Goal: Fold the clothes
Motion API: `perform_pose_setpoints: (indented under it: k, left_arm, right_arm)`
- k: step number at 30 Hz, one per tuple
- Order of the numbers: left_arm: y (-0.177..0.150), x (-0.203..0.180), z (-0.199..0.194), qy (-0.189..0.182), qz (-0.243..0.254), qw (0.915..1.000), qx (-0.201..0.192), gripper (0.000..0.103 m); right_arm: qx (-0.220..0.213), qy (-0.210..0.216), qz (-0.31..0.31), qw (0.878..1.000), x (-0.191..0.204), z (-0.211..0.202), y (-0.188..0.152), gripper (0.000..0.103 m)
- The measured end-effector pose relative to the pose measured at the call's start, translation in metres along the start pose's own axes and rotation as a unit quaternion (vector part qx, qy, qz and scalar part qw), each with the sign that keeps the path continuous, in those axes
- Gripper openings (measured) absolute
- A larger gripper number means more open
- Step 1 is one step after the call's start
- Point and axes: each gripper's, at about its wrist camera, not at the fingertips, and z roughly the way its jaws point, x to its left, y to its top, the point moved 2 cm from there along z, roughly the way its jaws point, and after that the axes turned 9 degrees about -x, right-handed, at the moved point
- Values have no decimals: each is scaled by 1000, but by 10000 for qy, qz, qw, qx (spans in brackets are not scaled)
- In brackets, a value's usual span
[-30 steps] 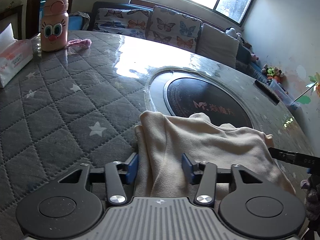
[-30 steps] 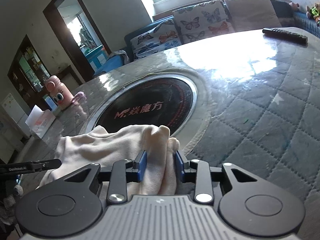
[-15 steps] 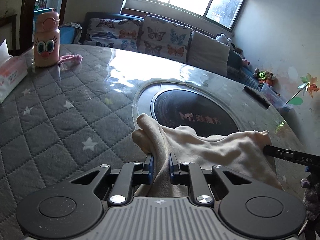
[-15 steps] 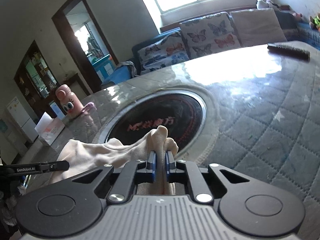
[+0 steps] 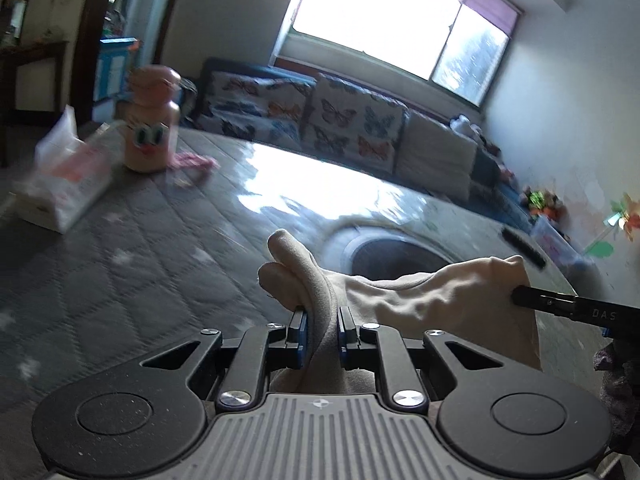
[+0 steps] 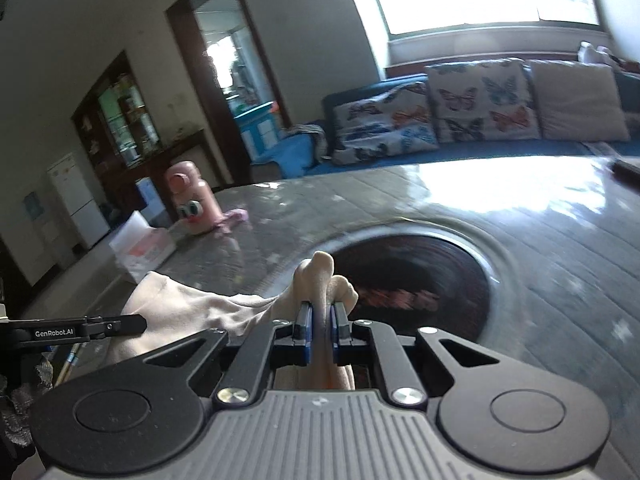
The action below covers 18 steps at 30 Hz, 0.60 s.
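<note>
Left gripper point(image 5: 322, 334) clamped on a bunched fold of the cream garment point(image 5: 436, 300), pads narrow with cloth squeezed between. Right gripper point(image 6: 321, 334) likewise pinched tight on the garment's other end, fold poking up past the blue pads point(image 6: 306, 330). Garment stretched between the two, lifted over the quilted grey table point(image 5: 120, 264) near the dark round inset point(image 6: 432, 276) (blurred). Farther left on the table: pink cartoon bottle point(image 5: 150, 120), tissue box point(image 5: 64, 184), pink cord point(image 5: 194, 160). Behind it, butterfly cushions point(image 6: 440, 108).
</note>
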Motion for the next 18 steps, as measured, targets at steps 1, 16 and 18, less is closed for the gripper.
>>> perform_pose_setpoints:
  k: [1, 16, 18]
  left_arm:
    - [4, 7, -3, 77, -18, 10000, -58, 16]
    - [20, 97, -13, 1032, -418, 9935, -239, 16]
    - [15, 104, -8, 1086, -481, 9928, -131, 17]
  right_arm:
    - [6, 63, -19, 10000, 6, 6, 3, 8]
    - [306, 745, -333, 9962, 83, 108, 10, 8]
    - [423, 724, -398, 9957, 84, 119, 6, 8]
